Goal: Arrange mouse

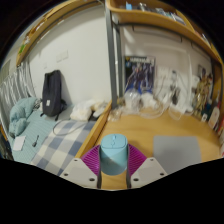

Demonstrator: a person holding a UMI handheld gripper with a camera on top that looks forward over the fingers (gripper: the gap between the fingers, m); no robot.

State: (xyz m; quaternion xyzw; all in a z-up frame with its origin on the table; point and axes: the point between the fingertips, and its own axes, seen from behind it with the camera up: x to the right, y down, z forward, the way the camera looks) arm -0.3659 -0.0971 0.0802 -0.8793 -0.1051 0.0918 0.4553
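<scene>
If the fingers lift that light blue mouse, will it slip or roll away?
The mouse sits between the gripper fingers on the wooden desk. Its rounded, smooth-looking shell may slip in a loose grip. It looks small and probably light. Its flat base likely keeps it from rolling.

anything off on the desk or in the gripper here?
Nothing stands out. The light blue mouse sits between the gripper fingers, pink pads at either side, above the wooden desk. The grey rectangular mouse mat lies flat and square on the desk.

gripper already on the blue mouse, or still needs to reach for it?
Probably yes, it's there: the blue mouse sits between the gripper fingers, pink pads at either side, nothing in the way. Whether both press on it is unclear.
</scene>
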